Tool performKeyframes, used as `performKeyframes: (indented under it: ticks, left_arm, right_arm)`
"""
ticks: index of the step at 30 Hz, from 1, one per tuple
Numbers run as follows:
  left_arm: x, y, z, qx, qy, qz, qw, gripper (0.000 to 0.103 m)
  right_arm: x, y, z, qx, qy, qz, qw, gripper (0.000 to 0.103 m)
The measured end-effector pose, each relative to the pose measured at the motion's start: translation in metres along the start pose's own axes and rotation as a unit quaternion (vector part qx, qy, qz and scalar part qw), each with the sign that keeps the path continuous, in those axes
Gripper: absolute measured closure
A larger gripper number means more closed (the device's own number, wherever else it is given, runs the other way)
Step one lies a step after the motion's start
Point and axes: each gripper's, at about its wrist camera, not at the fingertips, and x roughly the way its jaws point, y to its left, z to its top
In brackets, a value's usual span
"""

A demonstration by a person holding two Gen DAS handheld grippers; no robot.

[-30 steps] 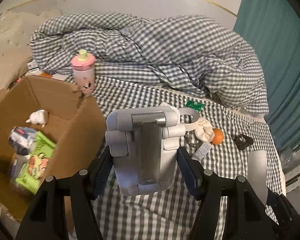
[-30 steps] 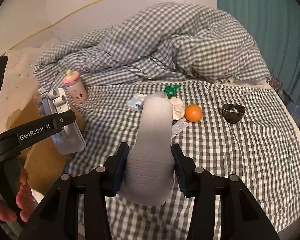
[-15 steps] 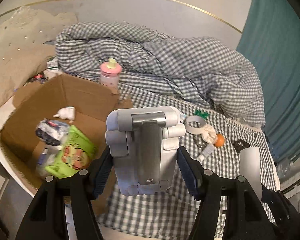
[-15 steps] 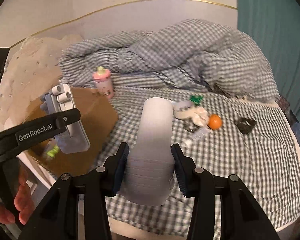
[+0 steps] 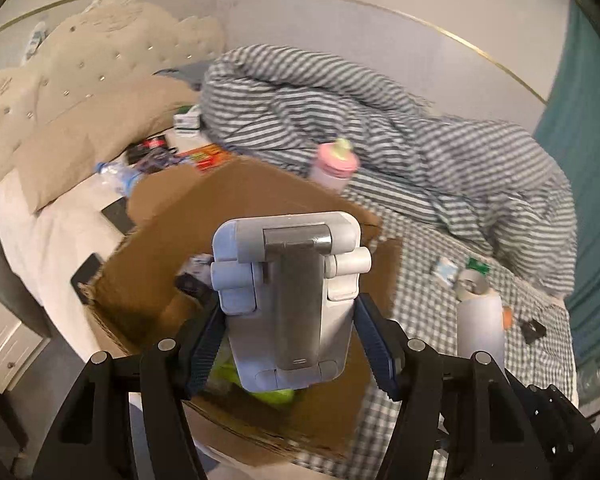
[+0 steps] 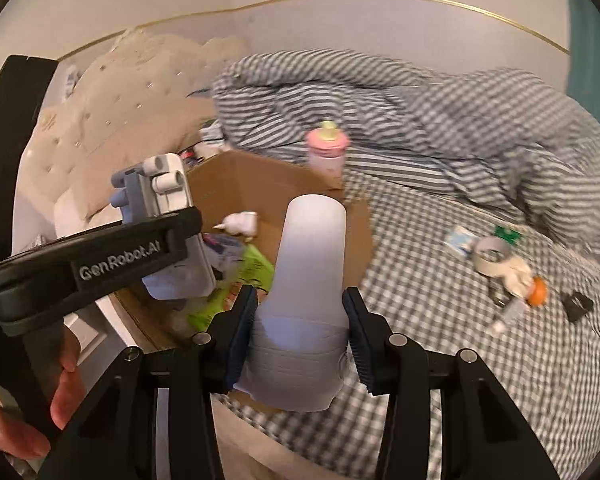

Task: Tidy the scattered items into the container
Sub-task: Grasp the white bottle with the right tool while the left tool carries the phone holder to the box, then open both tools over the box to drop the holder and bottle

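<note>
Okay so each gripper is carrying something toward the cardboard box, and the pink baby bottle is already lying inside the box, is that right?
Not quite. The pink baby bottle isn't inside the cardboard box; the right wrist view shows it standing upright on the checked bedding just behind the box's far edge. The rest holds: the left gripper and right gripper each grip an item.

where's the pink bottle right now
The pink bottle stands upright on the checked sheet behind the cardboard box, at the foot of the bunched duvet, centre of both views.
</note>
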Motion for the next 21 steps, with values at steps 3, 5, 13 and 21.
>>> performKeyframes:
  ticks: [3,5,13,21]
  left_arm:
    - [0.016,0.022,0.005,-0.014,0.008,0.009,0.9998,0.037]
    - [0.029,0.034,0.007,-0.023,0.015,0.012,0.9996,0.037]
    - [0.076,0.062,0.007,-0.05,0.049,0.019,0.9974,0.037]
    - [0.074,0.064,0.012,-0.064,0.03,0.0,0.9975,0.012]
  right_arm:
    - [0.025,0.019,0.008,-0.014,0.013,0.011,1.0,0.059]
    - [0.042,0.029,0.012,-0.024,0.026,0.016,0.999,0.059]
    - [0.085,0.045,0.018,-0.043,0.046,0.025,0.998,0.056]
    - [0.073,0.049,0.02,-0.064,0.012,-0.011,0.998,0.011]
